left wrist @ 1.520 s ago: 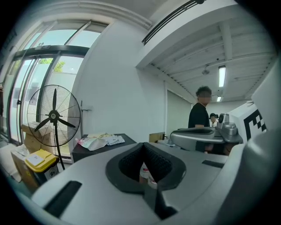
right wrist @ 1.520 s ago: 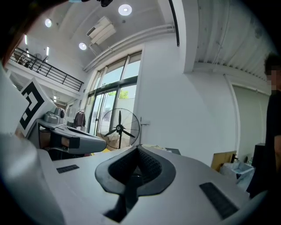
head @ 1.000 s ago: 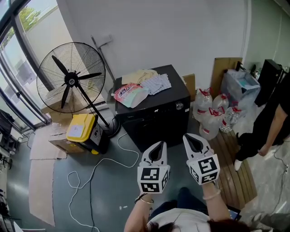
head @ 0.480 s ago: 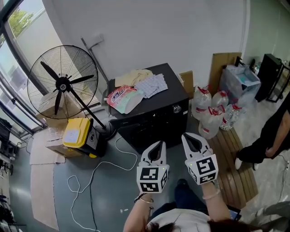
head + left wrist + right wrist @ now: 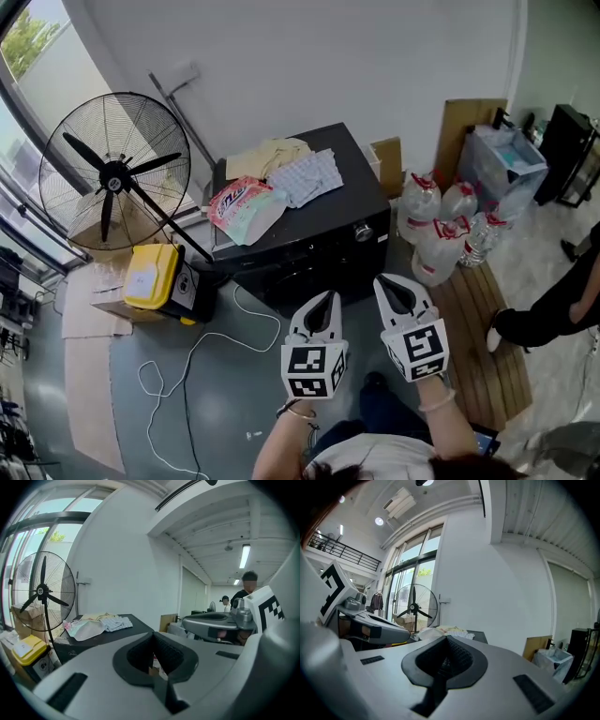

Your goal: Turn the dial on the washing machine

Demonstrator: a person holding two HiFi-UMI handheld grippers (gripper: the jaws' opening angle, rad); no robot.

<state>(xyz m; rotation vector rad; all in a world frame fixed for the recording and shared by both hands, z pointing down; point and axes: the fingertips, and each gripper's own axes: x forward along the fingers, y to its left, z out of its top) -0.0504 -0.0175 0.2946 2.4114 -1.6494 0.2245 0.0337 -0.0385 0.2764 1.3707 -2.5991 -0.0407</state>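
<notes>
Head view: a person's left claw point(image 5: 328, 298) and right claw point(image 5: 384, 281) hang side by side above the grey floor point(image 5: 216, 394), both pointed toward a black washing machine point(image 5: 309, 253) that stands against the white wall point(image 5: 328, 66). Its round dial point(image 5: 362, 231) sits high on the right of the front panel, well apart from either claw. Clothes point(image 5: 291, 169) and a pink bag point(image 5: 239, 204) lie on its lid (a standing fan point(image 5: 112, 173) is at its left, water bottles point(image 5: 441, 230) at its right). Left gripper view: the left claw's jaws are pressed together with nothing gripped, and the machine lies beyond them to the left. Right gripper view: the right claw is likewise closed and empty, with the fan and the machine's lid ahead.
</notes>
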